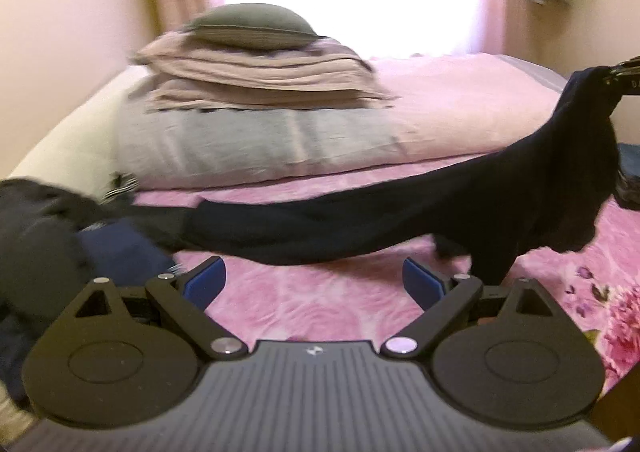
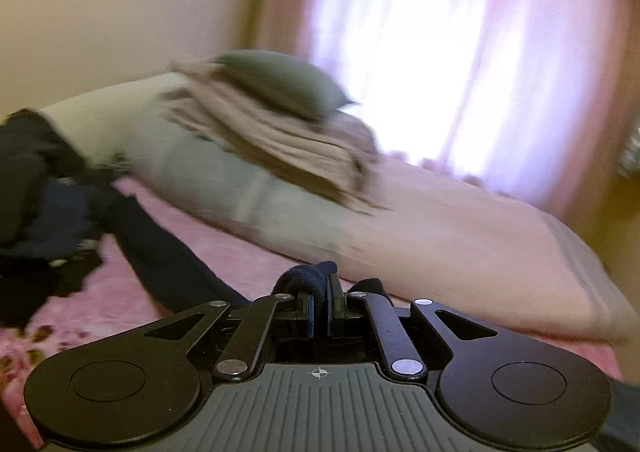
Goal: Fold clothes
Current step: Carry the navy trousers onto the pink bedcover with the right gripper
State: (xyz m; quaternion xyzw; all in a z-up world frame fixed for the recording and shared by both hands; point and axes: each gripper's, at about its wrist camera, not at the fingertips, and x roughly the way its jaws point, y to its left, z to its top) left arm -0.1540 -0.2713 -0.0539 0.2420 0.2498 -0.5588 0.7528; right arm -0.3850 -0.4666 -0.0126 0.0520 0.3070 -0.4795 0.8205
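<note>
A long dark navy garment (image 1: pixel 360 224) stretches across the pink flowered bedspread (image 1: pixel 320 304) from a dark heap at the left up to the right edge. There my right gripper (image 1: pixel 612 78) holds its end lifted off the bed. In the right wrist view that gripper (image 2: pixel 320 288) is shut on a bunched fold of the dark garment (image 2: pixel 312 278), whose length (image 2: pixel 168 252) trails back to the left. My left gripper (image 1: pixel 314 284) hovers over the bedspread just in front of the garment, its blue pads (image 1: pixel 208 282) wide apart and nothing between them.
A heap of dark clothes (image 1: pixel 36 228) lies at the bed's left side. Behind it a grey pillow (image 1: pixel 256 144) carries folded beige linen (image 1: pixel 260 80) and an olive cushion (image 1: pixel 252 26). A pink pillow (image 1: pixel 460 108) lies to the right. Curtains and a bright window stand behind.
</note>
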